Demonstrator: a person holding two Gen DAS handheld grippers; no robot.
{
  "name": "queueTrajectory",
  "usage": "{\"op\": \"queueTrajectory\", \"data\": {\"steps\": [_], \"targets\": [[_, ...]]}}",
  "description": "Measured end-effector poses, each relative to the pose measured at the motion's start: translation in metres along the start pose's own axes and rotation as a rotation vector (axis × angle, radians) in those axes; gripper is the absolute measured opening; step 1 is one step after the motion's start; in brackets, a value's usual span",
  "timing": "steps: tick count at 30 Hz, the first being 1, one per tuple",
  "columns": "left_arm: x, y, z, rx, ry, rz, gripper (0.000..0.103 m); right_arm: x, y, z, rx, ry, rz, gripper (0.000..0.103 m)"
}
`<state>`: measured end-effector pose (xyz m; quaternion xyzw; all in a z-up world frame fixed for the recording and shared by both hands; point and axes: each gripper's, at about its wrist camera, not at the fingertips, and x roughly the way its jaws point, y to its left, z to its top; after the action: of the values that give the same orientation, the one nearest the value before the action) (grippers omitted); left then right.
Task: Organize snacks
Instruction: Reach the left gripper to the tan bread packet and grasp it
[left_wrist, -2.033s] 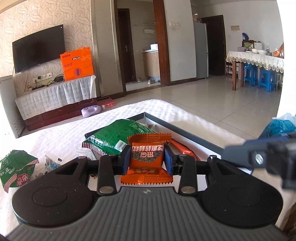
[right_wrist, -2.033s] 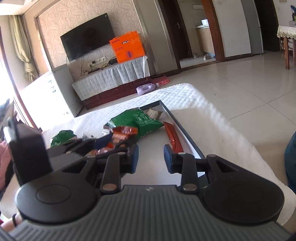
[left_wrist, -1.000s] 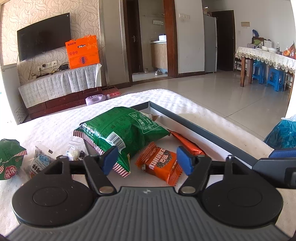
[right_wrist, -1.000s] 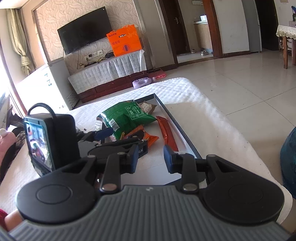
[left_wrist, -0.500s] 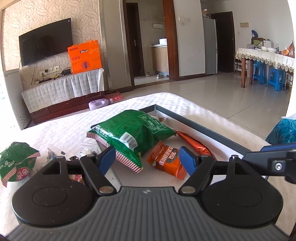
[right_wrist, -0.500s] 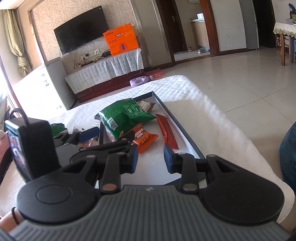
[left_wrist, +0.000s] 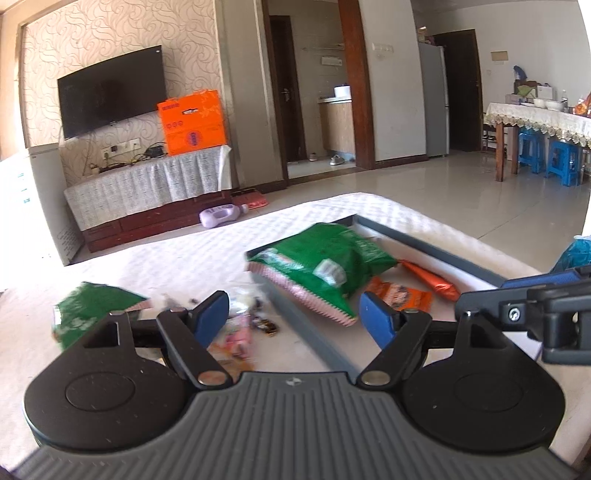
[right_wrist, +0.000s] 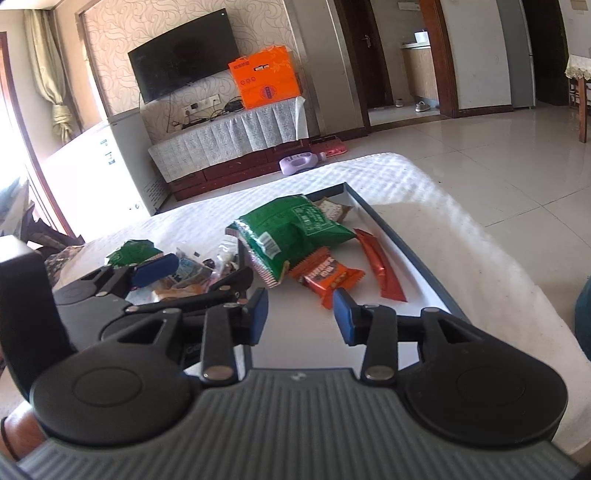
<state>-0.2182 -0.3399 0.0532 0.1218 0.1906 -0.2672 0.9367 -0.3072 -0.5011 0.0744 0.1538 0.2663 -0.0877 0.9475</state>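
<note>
Two seconds earlier my left gripper (left_wrist: 293, 314) had been clamped on the orange snack packet (left_wrist: 400, 294); by this frame it had let go, and the packet lay inside the tray (left_wrist: 436, 254), so I judged that item sorted. In the left view the jaws stood wide apart and empty, swung toward the loose pile of small sweets (left_wrist: 240, 325) just above the left pad, low and left of centre. The big green bag (left_wrist: 325, 266) sat over the tray's near edge, the packet just right of it, beyond the right pad.

In the right view my right gripper (right_wrist: 300, 317) was also apart and held nothing, hovering over bare tray floor at lower centre. The packet (right_wrist: 327, 275) lay just above its gap, a red stick (right_wrist: 378, 264) to its right. The small green bag (right_wrist: 133, 253) waited outside the tray, mid-left.
</note>
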Motion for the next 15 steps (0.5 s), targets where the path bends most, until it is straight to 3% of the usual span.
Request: {"op": "queueTrajectory", "data": {"steps": [15], "targets": [[-0.024,0.064,-0.029,0.038,0.058,0.096,0.082,0.015,0.046,-0.002,-0.053,0.015,0.08,0.042]]}}
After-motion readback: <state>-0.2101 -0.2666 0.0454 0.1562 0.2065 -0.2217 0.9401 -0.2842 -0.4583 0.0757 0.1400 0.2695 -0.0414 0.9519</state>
